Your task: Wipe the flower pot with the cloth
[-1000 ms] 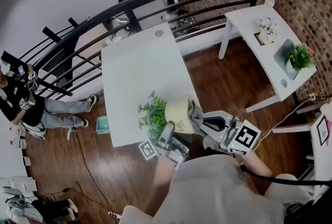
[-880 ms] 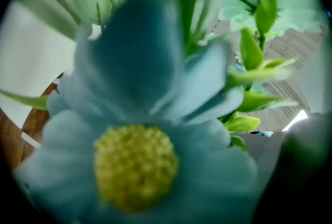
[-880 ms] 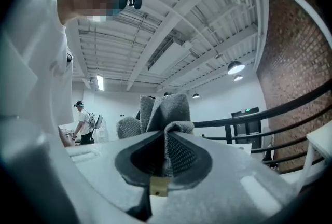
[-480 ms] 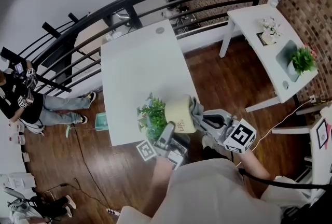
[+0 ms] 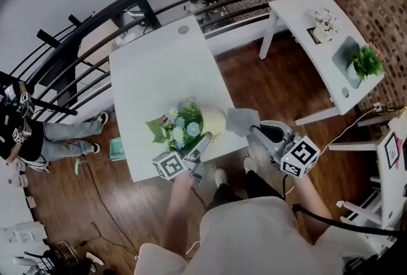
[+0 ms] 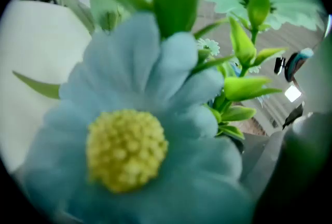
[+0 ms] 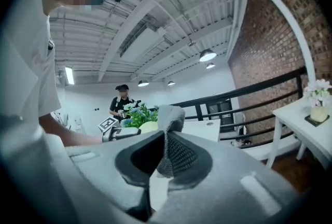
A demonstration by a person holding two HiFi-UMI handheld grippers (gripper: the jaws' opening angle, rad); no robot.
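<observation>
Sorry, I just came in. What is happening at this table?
A person works with two hand-held grippers at the near edge of the white table. The left hand-held gripper seems to grip the cream flower pot. The right hand-held gripper is shut on a grey cloth, right beside the pot's side; contact is unclear.

the flower pot (image 5: 213, 121), gripped at its rim by the left gripper (image 5: 198, 142), has come down closer to the white table (image 5: 152, 76) and rolled, so blue and white blooms (image 5: 184, 126) now face up where mostly green leaves showed a second ago. the gripper's marker cube (image 5: 166, 165) has swung out to the left. the cloth (image 5: 241, 119), pinched in the right gripper (image 5: 254, 130), has dropped too and spreads wider by the pot's base.
</observation>
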